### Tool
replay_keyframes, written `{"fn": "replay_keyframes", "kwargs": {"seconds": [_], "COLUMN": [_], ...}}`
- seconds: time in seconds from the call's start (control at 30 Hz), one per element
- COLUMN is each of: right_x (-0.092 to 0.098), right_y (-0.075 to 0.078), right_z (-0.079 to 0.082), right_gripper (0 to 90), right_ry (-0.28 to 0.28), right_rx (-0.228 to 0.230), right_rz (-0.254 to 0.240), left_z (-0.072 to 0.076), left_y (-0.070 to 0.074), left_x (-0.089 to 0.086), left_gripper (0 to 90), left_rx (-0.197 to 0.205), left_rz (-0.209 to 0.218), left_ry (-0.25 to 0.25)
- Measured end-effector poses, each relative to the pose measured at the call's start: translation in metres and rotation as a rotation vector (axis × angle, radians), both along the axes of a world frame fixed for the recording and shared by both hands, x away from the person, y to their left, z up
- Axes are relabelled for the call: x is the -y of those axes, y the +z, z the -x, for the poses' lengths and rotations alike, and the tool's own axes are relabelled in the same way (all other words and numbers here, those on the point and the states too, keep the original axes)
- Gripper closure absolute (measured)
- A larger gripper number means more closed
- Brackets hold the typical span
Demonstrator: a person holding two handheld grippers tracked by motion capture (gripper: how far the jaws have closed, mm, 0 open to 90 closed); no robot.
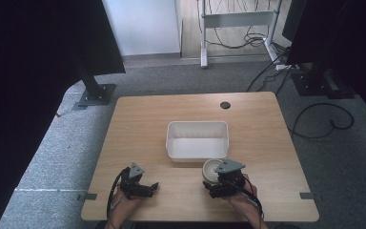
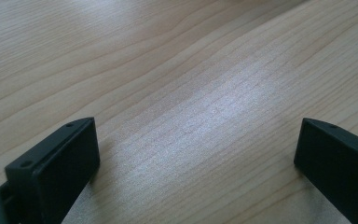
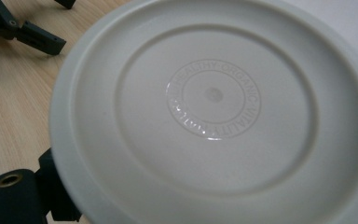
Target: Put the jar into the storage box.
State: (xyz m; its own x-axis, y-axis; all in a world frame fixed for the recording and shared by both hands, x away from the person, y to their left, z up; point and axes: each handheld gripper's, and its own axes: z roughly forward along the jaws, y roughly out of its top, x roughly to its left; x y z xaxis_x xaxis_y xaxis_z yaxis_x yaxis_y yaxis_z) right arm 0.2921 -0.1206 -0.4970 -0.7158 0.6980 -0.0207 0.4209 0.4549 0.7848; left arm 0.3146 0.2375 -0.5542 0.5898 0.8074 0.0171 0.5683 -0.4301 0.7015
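Right gripper (image 1: pixel 218 185) lifts a white plate (image 1: pixel 212 171) beside the tub (image 1: pixel 198 139)

The plate, at about 5 o'clock on the wooden surface (image 1: pixel 267 143) and just below the tub's near-right corner, sits tilted with the right jaws closed on its near rim. Its glossy moulded face (image 3: pixel 214 100) suggests light, stiff, rather slippery plastic, best pinched at the raised rim. The left gripper (image 1: pixel 145 188), at 7 o'clock, rests with jaws wide open over bare wood.

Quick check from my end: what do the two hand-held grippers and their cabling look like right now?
Both are black. The left hand-held gripper and right hand-held gripper each carry a grey three-cornered plate on top and trail a black cable. The jaws are flat black blocks with small screw holes. No sleeves visible.
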Motion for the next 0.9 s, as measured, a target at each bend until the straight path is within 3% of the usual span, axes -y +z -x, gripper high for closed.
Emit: {"fn": "replay_keyframes", "kwargs": {"seconds": [0.9], "right_x": [-0.024], "right_y": [0.015], "right_z": [-0.03], "right_gripper": [9.4], "right_ry": [-0.004], "right_rx": [0.015], "right_rz": [-0.001], "left_z": [0.0], "left_y": [0.0], "left_x": [0.0], "left_gripper": [0.0], "left_rx": [0.001], "left_rz": [0.004], "left_ry": [0.003]}}
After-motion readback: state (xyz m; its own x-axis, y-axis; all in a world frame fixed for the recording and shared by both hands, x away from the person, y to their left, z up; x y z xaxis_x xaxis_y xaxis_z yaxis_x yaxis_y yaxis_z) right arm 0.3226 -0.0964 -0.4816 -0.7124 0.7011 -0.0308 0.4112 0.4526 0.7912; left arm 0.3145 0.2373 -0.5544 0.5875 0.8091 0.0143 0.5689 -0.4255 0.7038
